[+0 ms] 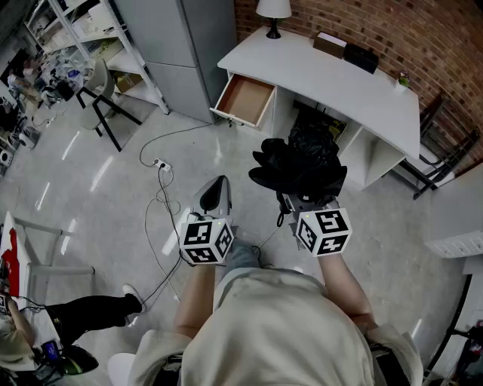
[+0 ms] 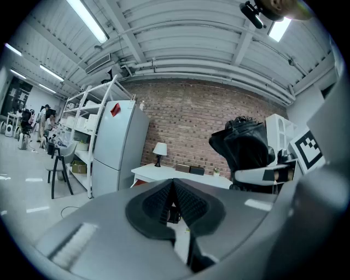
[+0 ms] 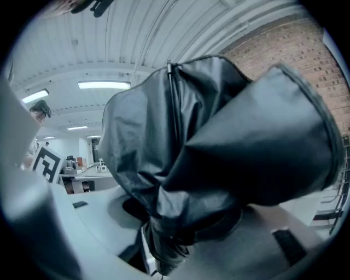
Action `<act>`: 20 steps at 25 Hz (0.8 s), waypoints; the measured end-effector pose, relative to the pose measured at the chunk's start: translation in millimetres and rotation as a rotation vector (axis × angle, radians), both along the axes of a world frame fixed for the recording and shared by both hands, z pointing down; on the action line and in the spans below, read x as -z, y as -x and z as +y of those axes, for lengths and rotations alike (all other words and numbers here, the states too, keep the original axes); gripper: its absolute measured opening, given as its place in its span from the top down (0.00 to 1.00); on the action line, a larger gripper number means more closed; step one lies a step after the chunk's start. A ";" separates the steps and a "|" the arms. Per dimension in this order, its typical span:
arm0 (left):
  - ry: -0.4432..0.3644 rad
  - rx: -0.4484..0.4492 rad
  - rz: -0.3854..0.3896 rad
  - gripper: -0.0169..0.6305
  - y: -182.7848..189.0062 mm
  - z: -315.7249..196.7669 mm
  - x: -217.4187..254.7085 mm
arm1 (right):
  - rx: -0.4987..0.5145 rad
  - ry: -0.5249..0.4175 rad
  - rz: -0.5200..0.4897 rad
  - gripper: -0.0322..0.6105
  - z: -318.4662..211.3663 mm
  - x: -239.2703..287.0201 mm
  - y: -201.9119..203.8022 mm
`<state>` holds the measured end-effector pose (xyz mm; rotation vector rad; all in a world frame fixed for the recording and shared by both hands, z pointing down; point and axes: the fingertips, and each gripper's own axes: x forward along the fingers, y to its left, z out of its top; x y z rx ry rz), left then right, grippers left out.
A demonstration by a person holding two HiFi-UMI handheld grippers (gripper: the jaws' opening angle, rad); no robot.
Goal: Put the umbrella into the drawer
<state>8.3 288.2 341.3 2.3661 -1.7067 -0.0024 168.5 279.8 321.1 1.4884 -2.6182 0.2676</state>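
Note:
A folded black umbrella (image 1: 298, 167) sticks up from my right gripper (image 1: 302, 197), whose jaws are shut on its lower end. In the right gripper view the umbrella (image 3: 219, 158) fills most of the picture and hides the fingertips. My left gripper (image 1: 215, 194) is shut with nothing in it; its ribbed black pads (image 2: 186, 205) press together. From the left gripper view the umbrella (image 2: 246, 147) stands to the right. The white desk (image 1: 355, 83) lies ahead by the brick wall. Its drawer (image 1: 245, 100) at the left end is pulled out and shows a bare brown bottom.
A lamp (image 1: 273, 13) and two dark boxes (image 1: 347, 49) sit on the desk. A black bag (image 1: 317, 136) rests under it. Cables and a power strip (image 1: 161, 164) trail on the floor to the left. A grey cabinet (image 1: 181, 45) and a chair (image 1: 102, 94) stand further left.

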 end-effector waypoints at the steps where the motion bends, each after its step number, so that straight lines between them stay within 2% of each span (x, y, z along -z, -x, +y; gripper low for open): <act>1: 0.001 0.001 0.001 0.96 -0.6 0.8 -0.8 | 0.001 -0.001 -0.001 0.59 0.6 0.1 -0.7; 14: -0.009 0.024 -0.003 0.96 -6.1 6.4 4.8 | 0.023 -0.009 0.005 0.59 6.4 3.9 -3.2; 20: -0.005 0.006 0.035 0.94 -4.7 4.0 -2.4 | 0.012 -0.005 -0.018 0.59 1.9 -3.7 -2.3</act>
